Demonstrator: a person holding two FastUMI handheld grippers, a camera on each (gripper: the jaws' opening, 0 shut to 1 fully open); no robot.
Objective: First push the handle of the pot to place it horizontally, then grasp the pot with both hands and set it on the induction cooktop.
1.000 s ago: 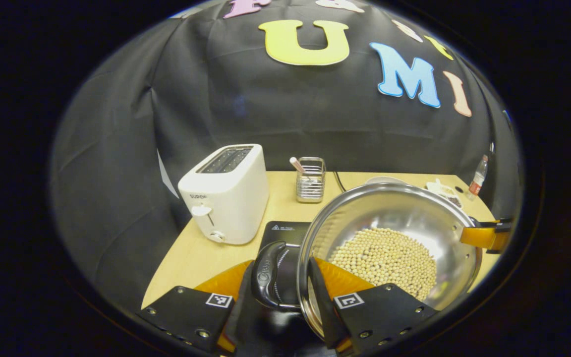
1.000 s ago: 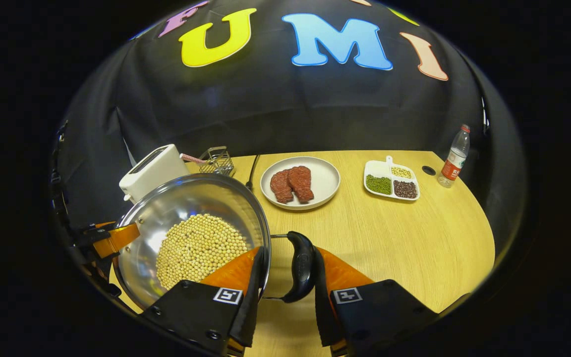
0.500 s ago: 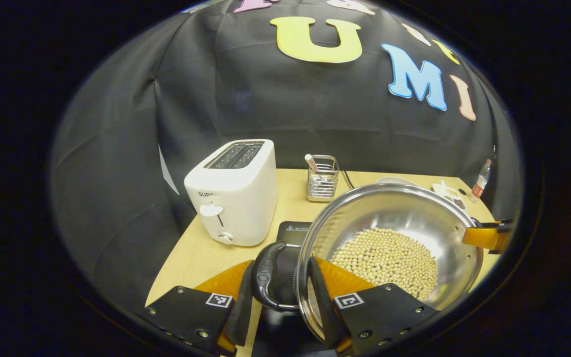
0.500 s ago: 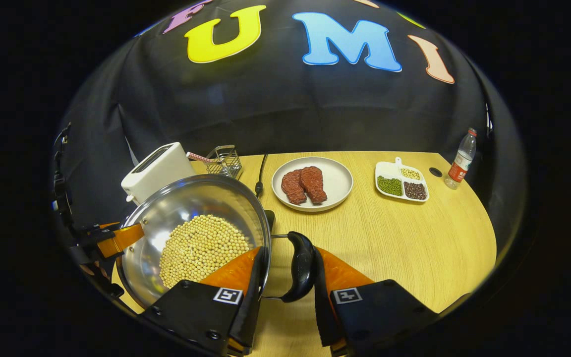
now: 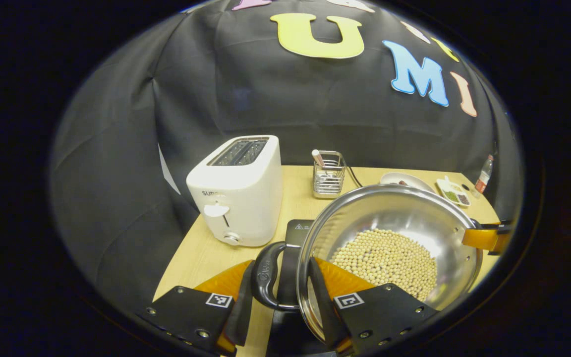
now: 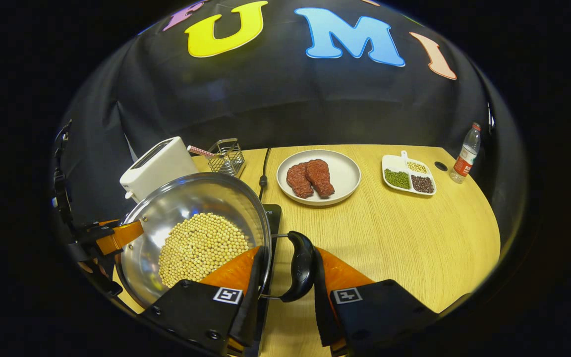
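A steel pot [image 5: 394, 233] of pale soybeans hangs between both grippers, just above the black induction cooktop [image 5: 298, 230]. My left gripper [image 5: 280, 297] is shut on the pot's black loop handle [image 5: 265, 275], one finger outside the loop and the other against the pot's rim. In the right gripper view the pot [image 6: 191, 223] fills the lower left, and my right gripper [image 6: 285, 282] is shut on the opposite black handle [image 6: 299, 265]. The cooktop [image 6: 273, 213] peeks out past the rim. Each view shows the other gripper [image 5: 486, 238] [image 6: 112, 238] at the pot's far side.
A white toaster [image 5: 238, 191] stands left of the cooktop, with a wire utensil holder [image 5: 328, 174] behind it. To the right on the wooden table lie a plate of meat [image 6: 318, 177], a divided dish of beans [image 6: 408, 174] and a bottle [image 6: 466, 153]. A cable [image 6: 264, 168] runs back from the cooktop.
Both grippers kept their hold and carried the pot along the table. The toaster and holder slid rightward in the left gripper view, and the cooktop's corner has appeared in the right gripper view.
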